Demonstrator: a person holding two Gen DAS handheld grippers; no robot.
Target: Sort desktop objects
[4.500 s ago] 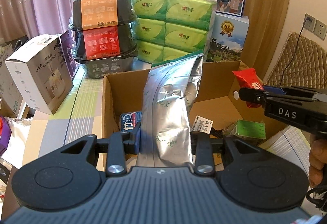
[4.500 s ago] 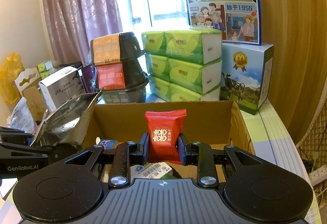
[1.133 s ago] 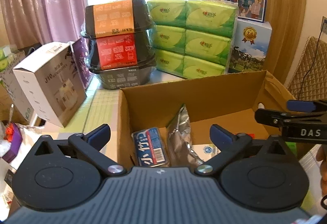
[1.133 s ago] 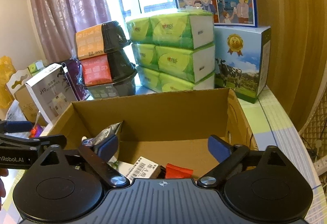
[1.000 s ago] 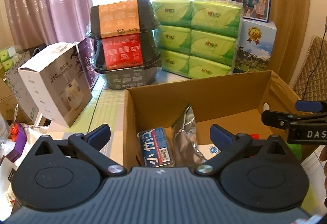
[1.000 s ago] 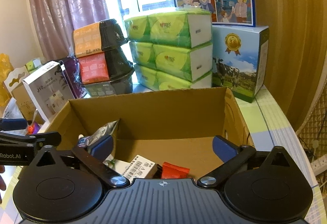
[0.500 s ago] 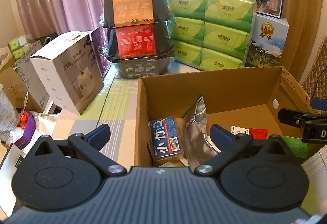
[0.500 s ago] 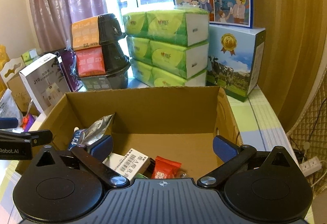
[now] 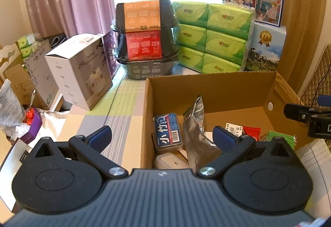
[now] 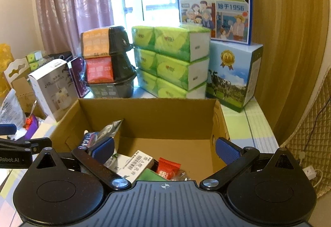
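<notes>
Now, box (image 9: 209, 90): centre of both frames, on the worktop.
Left tongs (image 9: 163, 137): spread wide, empty, at lower centre.
Right tongs (image 10: 165, 149): spread wide, empty, at lower centre.
Foil bag (image 9: 195, 129): upright inside the box; likely light, crinkly, slippery, so pinch its top seam.
Red sachet (image 10: 166, 168): on the box floor; probably soft, so grip its edge.

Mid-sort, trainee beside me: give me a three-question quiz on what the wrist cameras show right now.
1. True or false: the left tongs grip the silver foil bag.
2. Where does the red snack packet lie? A) in the cardboard box B) on the tissue packs C) in the right tongs
3. Fill in: the blue-labelled case lies against the box's ____ wall.

Key: 1 false; 2 A; 3 left.
</notes>
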